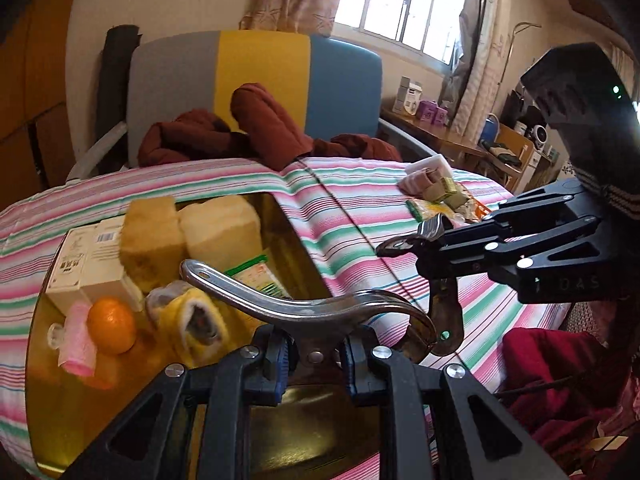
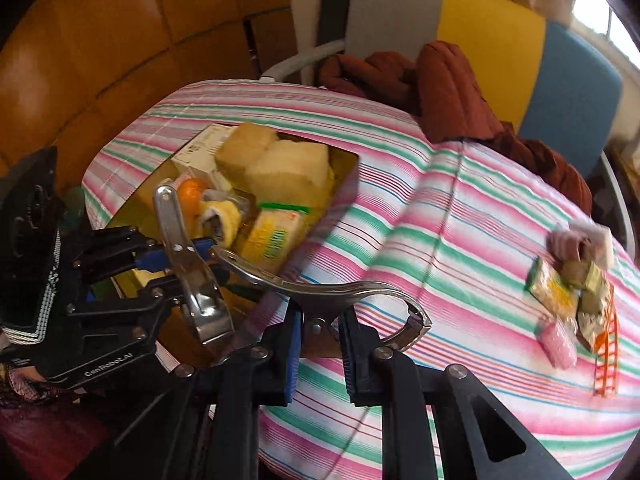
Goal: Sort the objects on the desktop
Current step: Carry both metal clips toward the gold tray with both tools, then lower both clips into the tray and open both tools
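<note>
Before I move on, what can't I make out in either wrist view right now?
- Left wrist view: the gold tray's near floor is hidden by the left gripper and the metal tongs it holds.
- Right wrist view: the small packets on the striped cloth are blurred; labels unreadable.
- Right wrist view: the right gripper covers the middle of its own metal tongs.

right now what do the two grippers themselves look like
Both are black skeletal frames with triangular cutouts, silver rivets and blue pads on the jaws. The left gripper carries white "GenRobot.AI" lettering and a striped strap; the right gripper has a boxy black body with a green light.
</note>
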The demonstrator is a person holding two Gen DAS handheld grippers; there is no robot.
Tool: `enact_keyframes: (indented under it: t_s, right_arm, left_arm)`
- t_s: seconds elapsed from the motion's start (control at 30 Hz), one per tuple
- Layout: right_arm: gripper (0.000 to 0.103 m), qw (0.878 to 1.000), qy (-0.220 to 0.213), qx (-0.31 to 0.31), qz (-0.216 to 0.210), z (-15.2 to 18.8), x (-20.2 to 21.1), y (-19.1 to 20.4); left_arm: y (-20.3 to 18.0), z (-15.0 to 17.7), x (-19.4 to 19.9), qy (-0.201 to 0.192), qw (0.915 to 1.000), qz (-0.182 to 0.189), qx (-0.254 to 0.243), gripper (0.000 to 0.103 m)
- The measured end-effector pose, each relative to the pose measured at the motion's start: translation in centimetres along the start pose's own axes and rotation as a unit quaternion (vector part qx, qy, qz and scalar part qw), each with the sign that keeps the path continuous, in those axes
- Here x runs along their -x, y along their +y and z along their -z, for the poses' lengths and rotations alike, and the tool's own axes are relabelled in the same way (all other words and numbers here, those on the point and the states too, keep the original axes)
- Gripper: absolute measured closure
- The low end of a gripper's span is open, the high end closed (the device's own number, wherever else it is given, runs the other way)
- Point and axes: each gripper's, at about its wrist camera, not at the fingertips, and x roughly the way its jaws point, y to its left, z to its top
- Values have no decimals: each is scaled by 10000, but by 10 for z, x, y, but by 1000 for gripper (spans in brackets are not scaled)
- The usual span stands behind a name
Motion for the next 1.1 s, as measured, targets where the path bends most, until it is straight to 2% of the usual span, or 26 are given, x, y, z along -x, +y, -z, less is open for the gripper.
enact_keyframes:
  t_s: [0.53, 1.0, 1.1]
  right_arm:
    - [85, 9978, 10, 662, -83, -25, -18, 63]
    - [85, 9980, 100, 628, -36, -38, -38, 68]
    - [85, 9987, 93, 493, 15, -46, -44, 62]
  left_arm:
    - [47, 22, 8, 174, 9984, -346, 416, 83]
    - [68, 27, -8, 421, 9956, -597, 580, 83]
    - [71, 25, -16, 597, 9939, -574, 723, 83]
